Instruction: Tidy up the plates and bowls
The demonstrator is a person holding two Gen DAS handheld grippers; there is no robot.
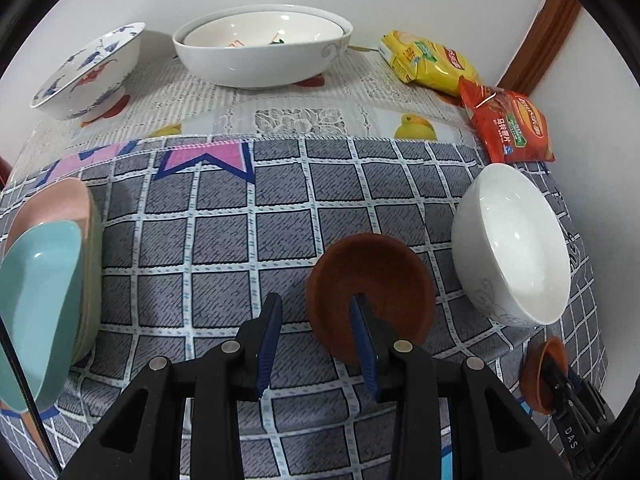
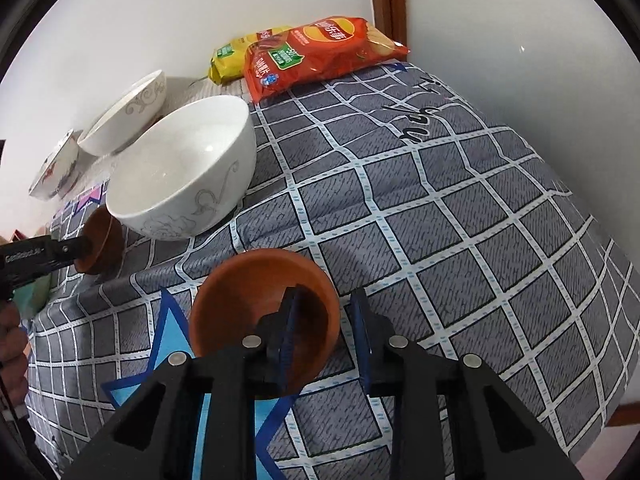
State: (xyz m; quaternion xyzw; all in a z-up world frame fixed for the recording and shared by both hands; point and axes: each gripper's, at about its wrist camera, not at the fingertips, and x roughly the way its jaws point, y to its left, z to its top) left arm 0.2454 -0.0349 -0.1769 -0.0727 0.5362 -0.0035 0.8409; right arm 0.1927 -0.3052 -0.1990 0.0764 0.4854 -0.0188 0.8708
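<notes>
Beside the white bowl (image 1: 516,248), my left gripper (image 1: 318,334) straddles one brown dish's (image 1: 372,276) rim, jaws narrow. My right gripper (image 2: 326,330) straddles another brown dish (image 2: 248,300) near that bowl; grip unclear.

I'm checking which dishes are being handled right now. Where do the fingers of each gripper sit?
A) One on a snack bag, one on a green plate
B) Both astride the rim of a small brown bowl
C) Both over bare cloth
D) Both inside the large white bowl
B: the left gripper straddles the rim of one brown bowl, and the right gripper straddles the rim of another brown bowl.
</notes>
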